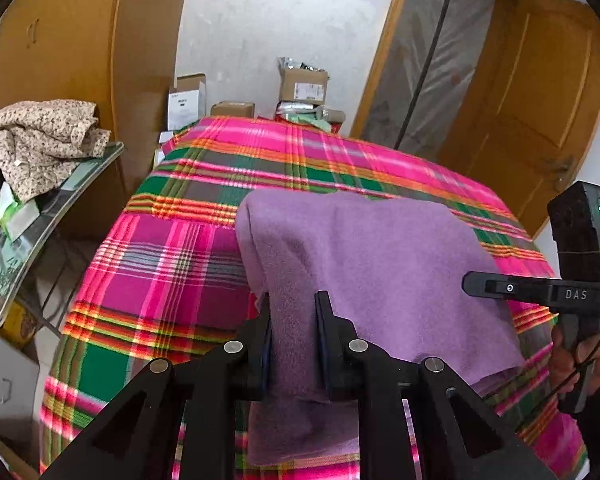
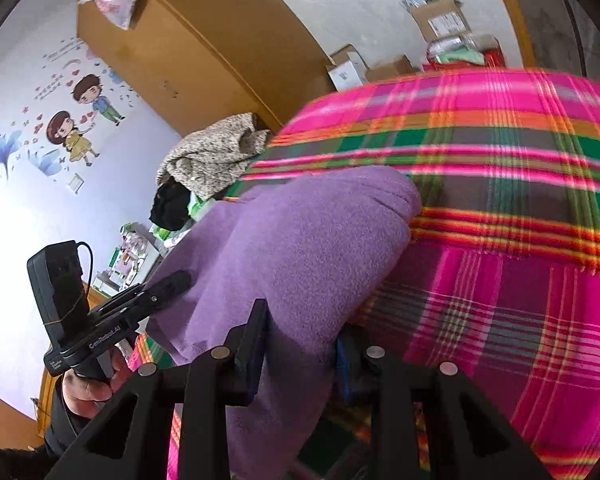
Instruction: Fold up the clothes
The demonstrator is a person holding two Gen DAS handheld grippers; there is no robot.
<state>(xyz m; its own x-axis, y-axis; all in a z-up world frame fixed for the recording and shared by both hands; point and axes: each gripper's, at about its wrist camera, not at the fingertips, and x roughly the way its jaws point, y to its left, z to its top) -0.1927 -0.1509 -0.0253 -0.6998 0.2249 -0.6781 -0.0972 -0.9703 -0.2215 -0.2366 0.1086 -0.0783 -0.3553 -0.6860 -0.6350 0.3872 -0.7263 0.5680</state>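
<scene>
Plaid cloth [image 1: 180,248] in pink, green and orange covers the whole surface, running from 6 o'clock up to 12 in both wrist views. Wooden wardrobe [image 1: 80,40] stands at 10 o'clock in the left view, an open wooden door [image 1: 540,92] at 2 o'clock. Wall with cartoon stickers [image 2: 80,120] fills 9 o'clock in the right view.

Purple fleece garment [image 1: 380,264] lies on the plaid cloth at frame centre, partly doubled over, its near edge lifted off the cloth by both tools. In the right view the same garment [image 2: 300,248] bulges up from 6 toward 12 o'clock.

Crumpled beige floral cloth [image 1: 44,136] is heaped on a glass-topped side table [image 1: 80,184] at 9 o'clock. Cardboard boxes [image 1: 304,84] are stacked past the far edge at 12 o'clock.

Left tool [image 1: 293,308] at 6 o'clock, both fingers pressed onto a fold of the purple garment, gripping it. Right tool [image 2: 300,332] at 6 o'clock also clamped on the garment, fabric bunched between the fingers; the right finger is partly hidden by fleece. The right tool [image 1: 540,292] shows at 3 o'clock in the left view, held by a hand [image 1: 580,356]. The left tool [image 2: 160,292] shows at 8 o'clock in the right view, a hand [image 2: 88,388] on its handle.
</scene>
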